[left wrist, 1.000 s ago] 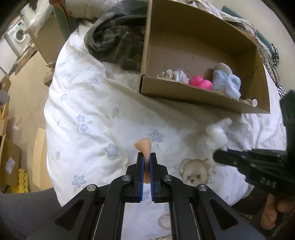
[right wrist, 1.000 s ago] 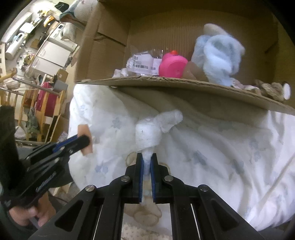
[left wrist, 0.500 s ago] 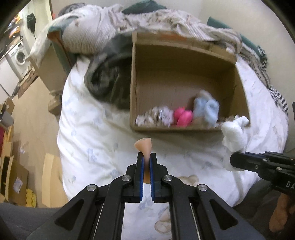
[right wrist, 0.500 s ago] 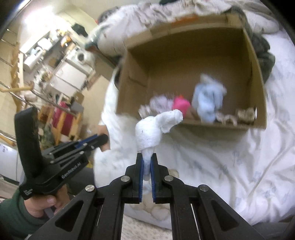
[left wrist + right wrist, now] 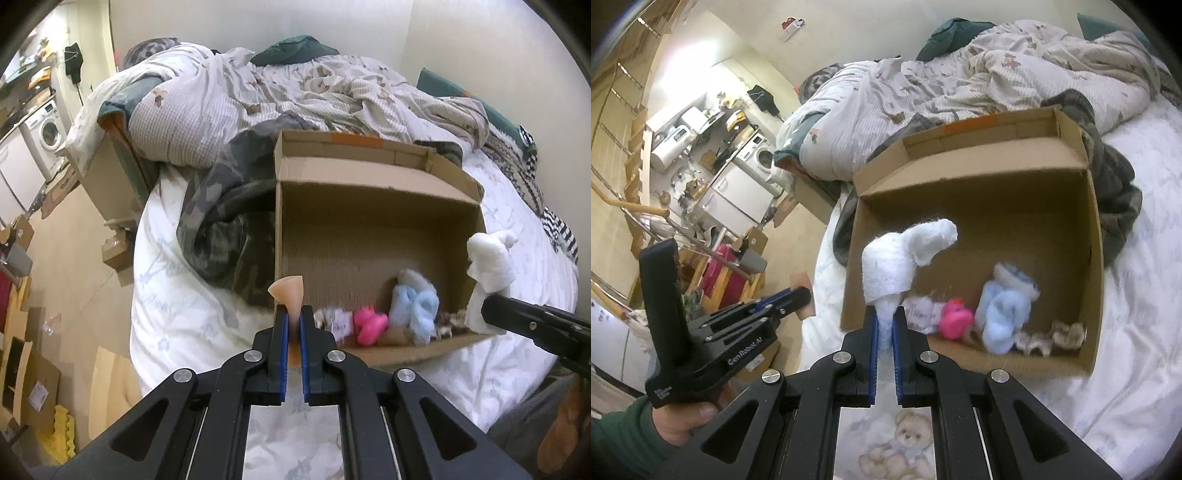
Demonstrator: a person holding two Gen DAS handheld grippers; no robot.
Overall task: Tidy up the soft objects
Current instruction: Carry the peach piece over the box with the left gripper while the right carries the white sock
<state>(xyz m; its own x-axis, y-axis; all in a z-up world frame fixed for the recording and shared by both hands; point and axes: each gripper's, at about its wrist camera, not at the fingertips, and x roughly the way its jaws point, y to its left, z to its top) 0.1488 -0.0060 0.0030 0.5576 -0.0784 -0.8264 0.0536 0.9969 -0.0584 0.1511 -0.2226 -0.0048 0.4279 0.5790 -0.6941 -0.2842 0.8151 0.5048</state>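
My left gripper (image 5: 291, 314) is shut on a small peach soft piece (image 5: 288, 291), held above the bed in front of the cardboard box (image 5: 369, 199). My right gripper (image 5: 884, 317) is shut on a white fluffy soft toy (image 5: 905, 254), held above the box's near left corner (image 5: 849, 325). The toy also shows at the right of the left wrist view (image 5: 489, 266). The left gripper also shows in the right wrist view (image 5: 799, 297). In the box lie a pink toy (image 5: 369, 325), a light blue plush (image 5: 415, 306) and small brown and white pieces (image 5: 1049, 336).
The box sits on a white flowered bedsheet (image 5: 177, 302). A camouflage garment (image 5: 229, 221) lies left of the box, with a heaped striped duvet (image 5: 295, 92) behind. The floor with cardboard pieces (image 5: 29, 376) is at the left, beyond the bed's edge.
Both grippers have risen and drawn back from the bed, each keeping its object. The box now appears lower and its inside is in fuller view.
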